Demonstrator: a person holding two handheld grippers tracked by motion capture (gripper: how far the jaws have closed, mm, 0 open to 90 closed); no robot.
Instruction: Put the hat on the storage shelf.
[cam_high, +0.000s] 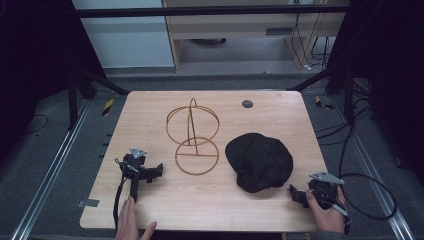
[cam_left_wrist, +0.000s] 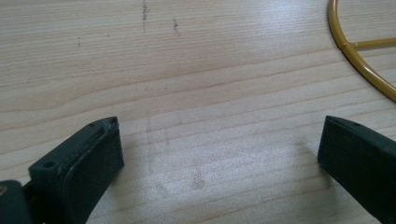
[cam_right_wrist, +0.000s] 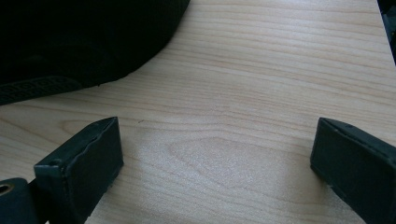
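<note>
A black cap (cam_high: 259, 161) lies on the right half of the wooden table (cam_high: 215, 205); its edge (cam_right_wrist: 79, 51) fills the upper left of the right gripper view. A gold wire stand (cam_high: 192, 135) with two rings stands at the table's middle, and part of its base ring (cam_left_wrist: 359, 56) appears in the left gripper view. My left gripper (cam_high: 154, 172) rests on the table left of the stand, jaws wide apart and empty (cam_left_wrist: 219, 154). My right gripper (cam_high: 296, 194) sits by the front right corner, held by a hand, open with bare wood between its jaws (cam_right_wrist: 215, 158).
A small dark round disc (cam_high: 247, 104) sits near the table's far edge. A hand (cam_high: 131, 222) rests at the front edge behind the left gripper. Cables (cam_high: 370, 200) trail off the right side. Metal rails (cam_high: 45, 185) run beside the table.
</note>
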